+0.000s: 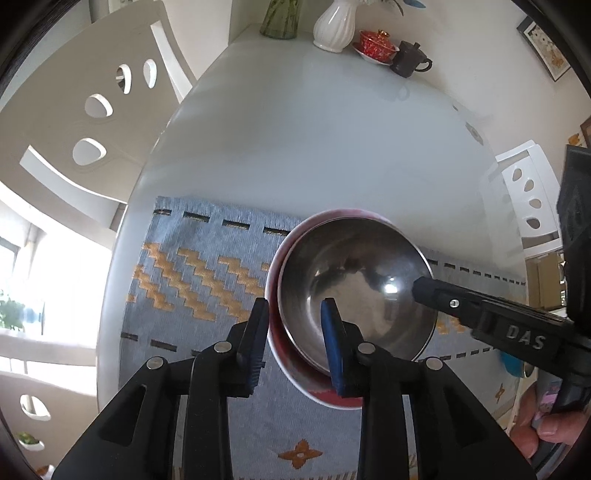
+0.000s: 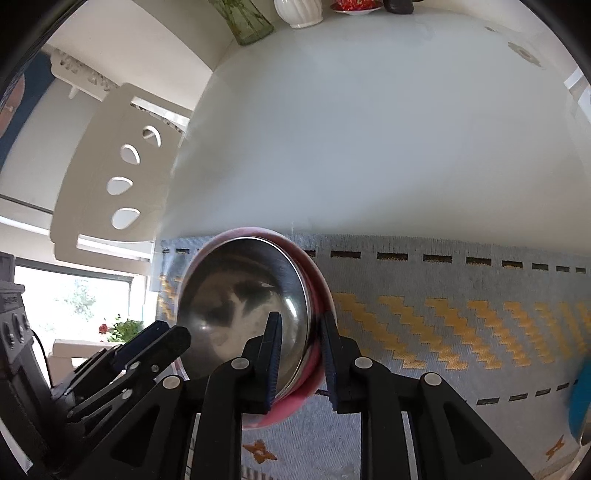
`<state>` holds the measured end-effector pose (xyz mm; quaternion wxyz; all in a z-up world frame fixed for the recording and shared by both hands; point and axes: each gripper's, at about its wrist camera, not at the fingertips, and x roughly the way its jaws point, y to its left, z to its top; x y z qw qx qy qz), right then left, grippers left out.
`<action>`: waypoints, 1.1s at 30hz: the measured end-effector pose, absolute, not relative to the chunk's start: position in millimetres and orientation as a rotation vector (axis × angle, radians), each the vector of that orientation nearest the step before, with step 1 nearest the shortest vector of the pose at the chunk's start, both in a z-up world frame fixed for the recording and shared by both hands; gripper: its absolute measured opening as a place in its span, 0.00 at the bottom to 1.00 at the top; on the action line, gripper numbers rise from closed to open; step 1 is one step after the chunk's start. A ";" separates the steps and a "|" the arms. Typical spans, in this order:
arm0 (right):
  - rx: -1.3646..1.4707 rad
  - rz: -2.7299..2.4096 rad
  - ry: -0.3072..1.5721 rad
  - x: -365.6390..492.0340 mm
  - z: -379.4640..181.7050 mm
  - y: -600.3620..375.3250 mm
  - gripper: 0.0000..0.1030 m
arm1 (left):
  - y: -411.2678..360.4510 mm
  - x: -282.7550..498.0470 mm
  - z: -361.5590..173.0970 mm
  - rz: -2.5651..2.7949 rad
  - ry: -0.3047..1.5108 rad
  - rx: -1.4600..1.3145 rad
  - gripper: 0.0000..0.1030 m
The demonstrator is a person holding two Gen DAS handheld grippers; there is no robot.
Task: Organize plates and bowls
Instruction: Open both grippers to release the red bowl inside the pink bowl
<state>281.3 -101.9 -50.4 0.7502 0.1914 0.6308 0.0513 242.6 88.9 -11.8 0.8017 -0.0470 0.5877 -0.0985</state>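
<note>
**Steel bowl nested in a red bowl, a claw at each side of the rims**

A steel bowl point(image 1: 354, 291) sits inside a red bowl point(image 1: 275, 354) with a white outside, both on a grey-blue woven mat point(image 1: 207, 266) with orange zigzags that lies on the white surface point(image 1: 314, 140). The left claw point(image 1: 295, 347) straddles the near-left rims of both bowls, one blue pad point(image 1: 332, 347) inside the steel bowl and the other outside the red one; the pads stand slightly apart from the walls, so the claw is open. The right claw point(image 2: 301, 363) is closed on the two rims at the opposite side, one finger within the steel bowl, one outside the red bowl. At the far end of the surface stand a white vase point(image 1: 334, 27), a red lidded cup point(image 1: 376, 42) and a dark teapot point(image 1: 410, 61).
</note>
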 end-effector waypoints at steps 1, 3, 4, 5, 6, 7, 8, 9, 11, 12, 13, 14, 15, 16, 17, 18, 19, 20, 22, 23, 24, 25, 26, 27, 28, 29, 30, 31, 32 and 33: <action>0.418 0.116 1.377 280.9 -48.6 -101.9 0.20 | 90.1 242.2 -12.2 -0.208 1.263 -0.100 0.25; 0.419 0.121 1.379 279.6 -46.3 -101.6 0.20 | 90.9 240.8 -12.7 -0.216 1.275 -0.107 0.25; 0.423 0.125 1.382 278.1 -45.2 -101.5 0.20 | 92.1 237.6 -11.6 -0.226 1.277 -0.118 0.25; 0.429 0.130 1.383 276.1 -43.9 -101.8 0.20 | 92.4 234.5 -11.1 -0.233 1.277 -0.123 0.25; 0.442 0.139 1.381 272.9 -41.9 -102.0 0.20 | 92.1 229.4 -11.0 -0.240 1.279 -0.125 0.25; 0.453 0.149 1.382 270.1 -40.4 -102.8 0.21 | 91.9 225.4 -11.9 -0.241 1.281 -0.123 0.25; 0.468 0.161 1.384 266.8 -39.7 -102.6 0.21 | 90.9 223.4 -12.9 -0.239 1.283 -0.120 0.25; 0.477 0.169 1.388 263.9 -40.0 -102.4 0.22 | 90.3 220.4 -16.2 -0.236 1.291 -0.117 0.25; 0.482 0.176 1.405 259.2 -44.6 -100.8 0.21 | 89.6 218.8 -20.7 -0.232 1.305 -0.126 0.25; 0.489 0.179 1.416 257.3 -48.4 -100.1 0.21 | 89.6 218.6 -21.6 -0.231 1.308 -0.133 0.25; 0.493 0.179 1.428 255.9 -52.2 -99.6 0.21 | 89.8 217.6 -21.6 -0.230 1.309 -0.136 0.25; 0.494 0.175 1.437 254.6 -55.1 -99.0 0.21 | 90.0 217.1 -20.6 -0.228 1.306 -0.136 0.25; 0.505 0.180 1.434 253.7 -56.5 -98.6 0.22 | 90.6 216.6 -19.2 -0.224 1.302 -0.137 0.25; 0.519 0.182 1.427 252.3 -57.1 -98.8 0.22 | 91.7 216.0 -17.1 -0.223 1.298 -0.141 0.25; 0.527 0.178 1.426 250.9 -57.9 -100.2 0.22 | 92.0 215.6 -15.3 -0.223 1.296 -0.143 0.25; 0.534 0.174 1.427 250.1 -57.5 -100.8 0.22 | 92.3 214.8 -12.8 -0.221 1.293 -0.141 0.25; 0.537 0.166 1.427 249.2 -56.7 -101.7 0.22 | 93.2 213.6 -10.7 -0.217 1.290 -0.136 0.26; 0.537 0.160 1.426 248.0 -55.4 -103.6 0.23 | 93.3 213.3 -8.6 -0.213 1.287 -0.132 0.27; 0.537 0.151 1.423 245.1 -52.2 -105.0 0.25 | 94.5 211.1 -3.6 -0.202 1.282 -0.133 0.30; 0.536 0.146 1.425 243.3 -50.8 -106.3 0.26 | 95.5 209.5 -2.4 -0.199 1.282 -0.137 0.31; 0.535 0.143 1.427 242.0 -49.4 -107.2 0.26 | 95.6 208.3 -0.9 -0.198 1.281 -0.140 0.31; 0.535 0.139 1.427 240.1 -47.5 -108.5 0.26 | 95.4 206.8 0.7 -0.197 1.278 -0.141 0.33; 0.536 0.139 1.424 238.5 -44.9 -109.9 0.26 | 95.1 205.0 2.0 -0.192 1.277 -0.138 0.35; 0.537 0.139 1.422 237.7 -42.5 -110.6 0.27 | 95.0 203.4 3.0 -0.186 1.277 -0.134 0.41; 0.535 0.138 1.419 235.5 -39.3 -112.1 0.34 | 94.1 200.9 4.6 -0.178 1.275 -0.133 0.45; 0.532 0.135 1.418 234.5 -37.1 -112.5 0.39 | 93.2 198.4 6.1 -0.177 1.272 -0.136 0.48; 0.526 0.134 1.414 232.6 -34.2 -113.4 0.48 | 92.6 196.7 7.1 -0.177 1.270 -0.139 0.53; 0.518 0.138 1.407 230.0 -30.9 -114.2 0.50 | 90.7 193.1 9.2 -0.176 1.266 -0.140 0.60; 0.512 0.144 1.399 227.2 -27.6 -114.7 0.50 | 89.2 190.7 10.8 -0.174 1.262 -0.140 0.62; 0.512 0.148 1.396 224.1 -24.9 -115.8 0.51 | 87.5 188.5 12.3 -0.171 1.259 -0.139 0.64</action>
